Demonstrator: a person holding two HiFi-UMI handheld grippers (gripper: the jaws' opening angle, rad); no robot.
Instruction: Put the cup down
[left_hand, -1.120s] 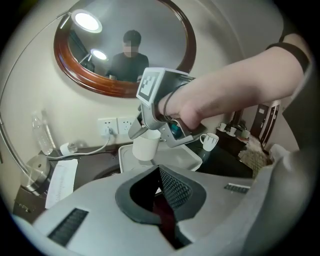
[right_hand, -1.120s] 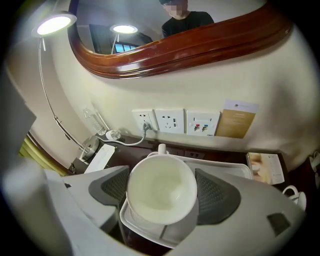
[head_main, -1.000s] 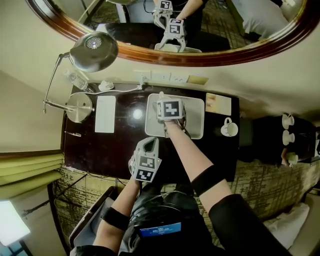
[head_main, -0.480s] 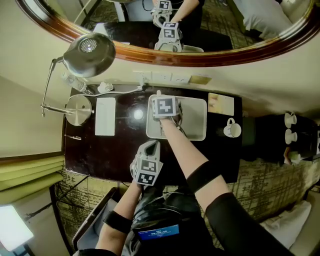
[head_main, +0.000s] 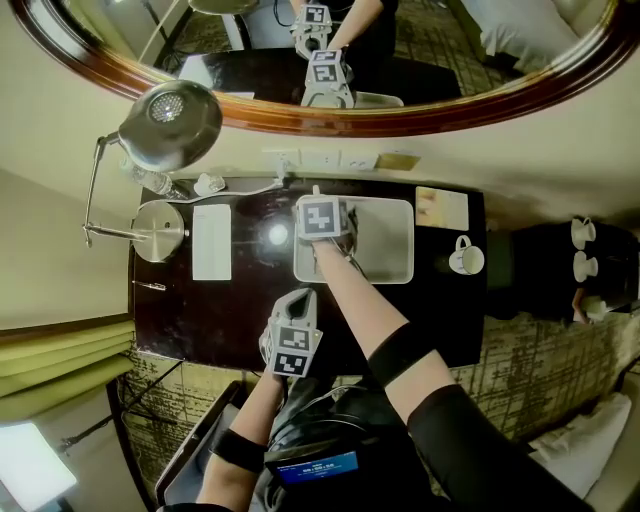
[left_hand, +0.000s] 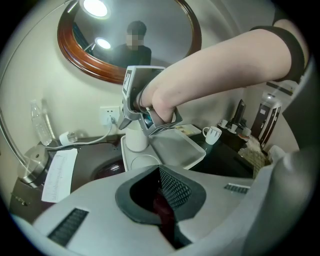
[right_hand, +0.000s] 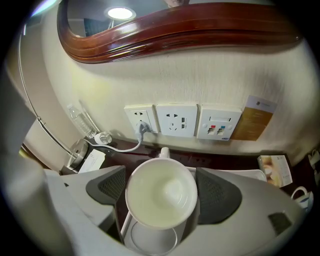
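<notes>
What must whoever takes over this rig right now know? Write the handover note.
Left gripper: shut, empty, held back from the tray.
Right gripper: its jaws have just been opening and stand wide apart, with the white cup between them.
Cup: upright on the tray, beside the saucer.
Done: the cup appears set down and let go.
Left: lift the right gripper clear without tipping the cup.

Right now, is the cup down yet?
Nearly. Done: the cup stands on the tray, beside a saucer. In hand: the right gripper has just been opening its jaws, and the cup between them seems not to be squeezed. Left to do: lift that gripper clear. The left gripper is shut and empty.
</notes>
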